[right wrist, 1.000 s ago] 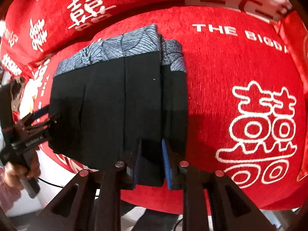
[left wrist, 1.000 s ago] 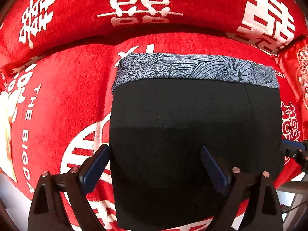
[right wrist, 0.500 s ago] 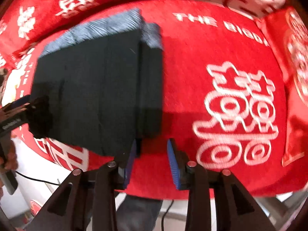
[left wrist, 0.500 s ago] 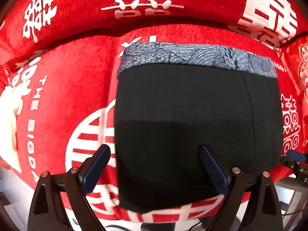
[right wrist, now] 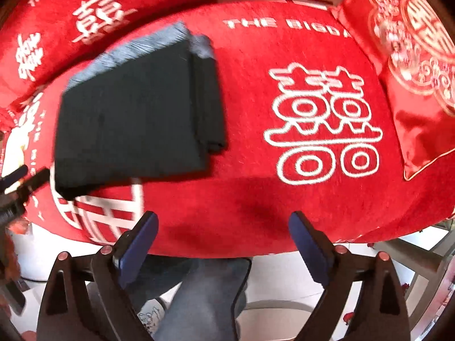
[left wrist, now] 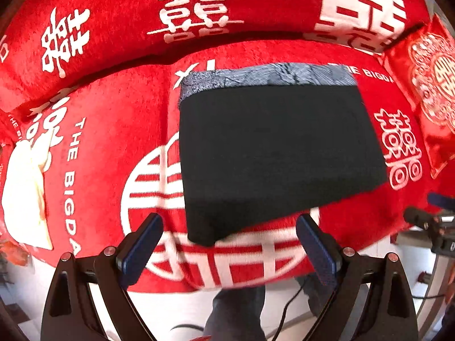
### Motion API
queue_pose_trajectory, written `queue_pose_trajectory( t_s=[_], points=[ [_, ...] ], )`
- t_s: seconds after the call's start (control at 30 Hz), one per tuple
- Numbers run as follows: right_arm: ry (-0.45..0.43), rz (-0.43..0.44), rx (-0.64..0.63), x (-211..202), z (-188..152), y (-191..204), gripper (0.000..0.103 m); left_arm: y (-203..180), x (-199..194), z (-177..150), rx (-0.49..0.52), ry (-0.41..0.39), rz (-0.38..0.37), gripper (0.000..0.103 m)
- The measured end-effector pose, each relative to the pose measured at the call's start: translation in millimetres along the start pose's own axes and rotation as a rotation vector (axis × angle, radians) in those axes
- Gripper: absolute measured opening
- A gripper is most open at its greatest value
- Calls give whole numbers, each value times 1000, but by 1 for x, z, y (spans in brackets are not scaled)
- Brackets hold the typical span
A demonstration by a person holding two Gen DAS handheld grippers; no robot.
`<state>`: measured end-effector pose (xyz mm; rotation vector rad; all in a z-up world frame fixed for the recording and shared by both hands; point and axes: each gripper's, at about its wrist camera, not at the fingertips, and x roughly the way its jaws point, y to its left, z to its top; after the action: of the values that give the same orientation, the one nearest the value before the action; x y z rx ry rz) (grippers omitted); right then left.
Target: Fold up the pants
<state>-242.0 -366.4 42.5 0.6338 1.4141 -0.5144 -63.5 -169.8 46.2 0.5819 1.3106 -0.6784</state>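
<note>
Black pants (left wrist: 273, 153) with a grey patterned waistband lie folded into a flat rectangle on the red sofa seat (left wrist: 113, 130). In the right wrist view the folded pants (right wrist: 133, 119) sit at the left, their layered edges stepped along the right side. My left gripper (left wrist: 230, 244) hangs open above the pants' near edge, nothing between its blue pads. My right gripper (right wrist: 223, 241) is off to the right of the pants over bare red fabric, its jaws opening wide and holding nothing. Each view catches the other gripper at its edge.
The sofa cover is red with white characters and lettering. A red embroidered cushion (right wrist: 409, 56) leans at the right end. The backrest (left wrist: 199, 14) rises behind the pants. Below the seat's front edge are a person's jeans-clad legs (right wrist: 199, 298) and a white floor.
My right gripper let go of the pants' near right corner, opened wide and moved right and up. My left gripper rose and pulled back, so the pants look smaller and farther.
</note>
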Motion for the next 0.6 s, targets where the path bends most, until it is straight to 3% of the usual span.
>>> queue_pose_trajectory(
  t_s=[0.33, 0.6],
  points=[
    [-20, 46, -11, -49, 5, 64, 95, 14, -53, -9, -56, 25, 71, 95],
    [-32, 23, -52, -69, 16, 85, 95, 26, -74, -2, -118, 4, 86, 95]
  ],
)
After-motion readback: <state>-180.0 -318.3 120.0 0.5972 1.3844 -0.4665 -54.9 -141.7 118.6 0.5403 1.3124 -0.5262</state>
